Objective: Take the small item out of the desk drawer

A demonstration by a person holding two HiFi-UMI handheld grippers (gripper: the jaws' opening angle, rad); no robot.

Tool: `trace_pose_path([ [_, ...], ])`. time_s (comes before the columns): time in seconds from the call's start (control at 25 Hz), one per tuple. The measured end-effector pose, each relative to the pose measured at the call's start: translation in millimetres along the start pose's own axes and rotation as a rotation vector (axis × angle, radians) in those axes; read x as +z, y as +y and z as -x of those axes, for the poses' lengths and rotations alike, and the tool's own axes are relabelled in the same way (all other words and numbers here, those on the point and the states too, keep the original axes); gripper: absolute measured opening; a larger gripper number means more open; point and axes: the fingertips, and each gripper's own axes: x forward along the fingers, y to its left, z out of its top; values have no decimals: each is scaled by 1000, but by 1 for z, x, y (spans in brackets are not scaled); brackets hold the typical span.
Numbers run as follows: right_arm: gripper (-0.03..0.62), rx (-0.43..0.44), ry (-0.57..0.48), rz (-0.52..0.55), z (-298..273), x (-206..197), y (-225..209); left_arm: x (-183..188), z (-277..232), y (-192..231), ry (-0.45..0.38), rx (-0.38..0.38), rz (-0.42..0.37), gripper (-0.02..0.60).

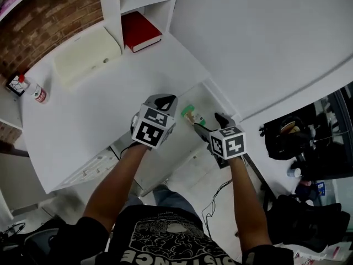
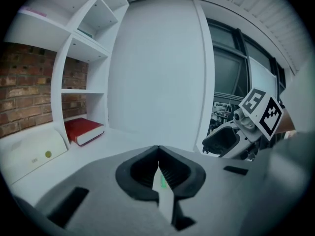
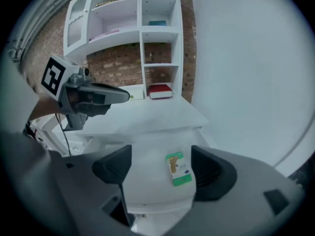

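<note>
A small green-and-white packet lies flat in the open white desk drawer. My right gripper hovers just above it, open, with the packet showing between its jaws closer to the right-hand one; the pads do not touch it. My left gripper is shut, held over the desk edge just left of the drawer. A thin white sliver with a green fleck shows between its jaws; what it is I cannot tell. The left gripper also shows in the right gripper view.
On the white desk stand a cream box, a red book in a shelf bay and a small bottle. A white wall panel rises right of the drawer. Cables and dark bags lie on the floor.
</note>
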Motion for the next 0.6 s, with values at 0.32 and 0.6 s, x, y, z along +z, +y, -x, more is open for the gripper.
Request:
trace_pose_path([
  [0.32,399,97,135,94,-52,-13,-16,-18,-31,18,4,51,45,8],
  [0.6,414,194,253,124,-91,-28,-23,-29,-44,32,10,79,81,8],
])
